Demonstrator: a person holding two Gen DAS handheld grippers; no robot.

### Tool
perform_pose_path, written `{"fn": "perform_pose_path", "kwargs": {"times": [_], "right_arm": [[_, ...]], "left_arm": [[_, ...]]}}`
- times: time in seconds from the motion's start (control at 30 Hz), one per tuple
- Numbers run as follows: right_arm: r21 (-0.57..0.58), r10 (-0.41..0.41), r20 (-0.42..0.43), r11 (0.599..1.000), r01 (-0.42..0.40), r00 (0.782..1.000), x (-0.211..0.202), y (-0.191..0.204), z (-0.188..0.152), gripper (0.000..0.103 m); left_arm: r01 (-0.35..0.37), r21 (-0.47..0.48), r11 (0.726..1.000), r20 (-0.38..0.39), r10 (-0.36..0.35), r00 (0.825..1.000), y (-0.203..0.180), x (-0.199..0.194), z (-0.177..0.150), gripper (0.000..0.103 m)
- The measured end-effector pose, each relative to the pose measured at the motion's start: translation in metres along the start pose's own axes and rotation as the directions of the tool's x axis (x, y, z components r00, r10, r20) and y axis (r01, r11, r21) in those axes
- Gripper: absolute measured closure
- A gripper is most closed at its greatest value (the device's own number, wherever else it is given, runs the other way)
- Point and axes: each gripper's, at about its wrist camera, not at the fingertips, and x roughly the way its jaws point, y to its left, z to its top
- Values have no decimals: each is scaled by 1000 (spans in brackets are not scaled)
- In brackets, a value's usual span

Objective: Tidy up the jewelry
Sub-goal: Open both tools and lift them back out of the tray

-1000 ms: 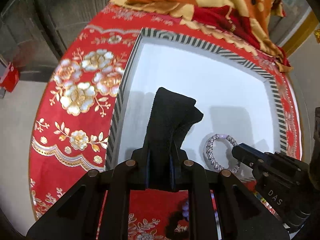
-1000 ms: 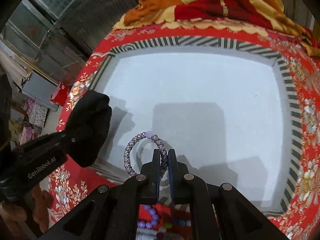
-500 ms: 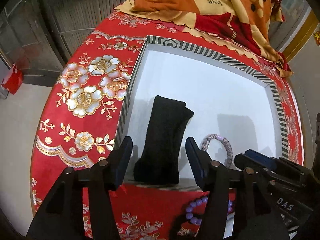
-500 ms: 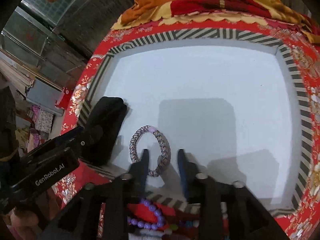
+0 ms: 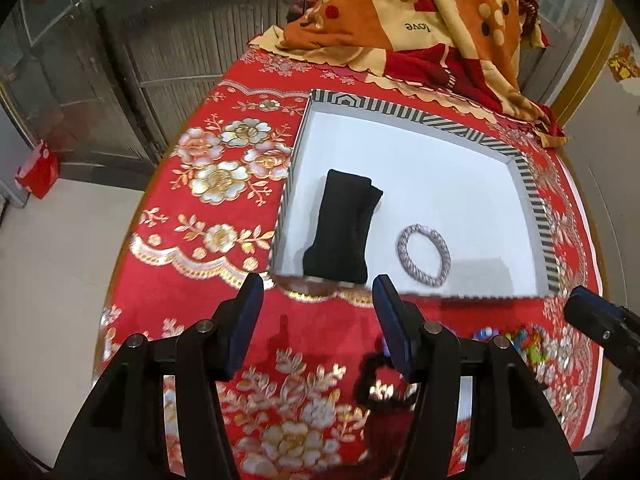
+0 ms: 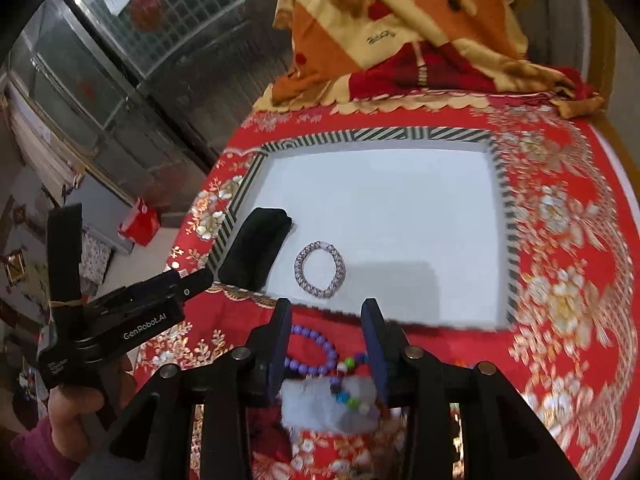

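Note:
A white tray with a striped rim sits on the red flowered cloth. In it lie a black fabric band at the near left and a silver-lilac braided bracelet beside it. My left gripper is open and empty, just short of the tray's near rim. My right gripper is open and empty, above a purple bead bracelet, a multicoloured bead string and a white fluffy item on the cloth.
A folded orange and red blanket lies beyond the tray. A dark item lies on the cloth near my left fingers. The round table's edge drops to the floor at left, where a red box stands.
Both grippers opened, let go of the black band and the braided bracelet in the tray, and pulled back toward the near side of the table.

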Motion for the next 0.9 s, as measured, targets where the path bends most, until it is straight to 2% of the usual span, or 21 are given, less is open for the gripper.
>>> {"fn": "perform_pose_path", "kwargs": {"times": [0.23, 0.37, 0.57, 0.9], "right_arm": [[17, -51, 53, 999, 51, 997, -31, 3, -29, 68], [11, -69, 78, 998, 68, 995, -45, 7, -42, 61], [-9, -102, 87, 995, 104, 991, -60, 9, -58, 61], [25, -137, 102, 990, 136, 985, -76, -1, -74, 61]], "left_arm": [[12, 14, 1000, 25, -13, 1000, 0, -30, -22, 47], [25, 17, 1000, 41, -25, 999, -1, -44, -30, 47], [18, 52, 999, 68, -21, 997, -7, -61, -38, 47], [31, 88, 996, 85, -39, 996, -16, -73, -45, 47]]}}
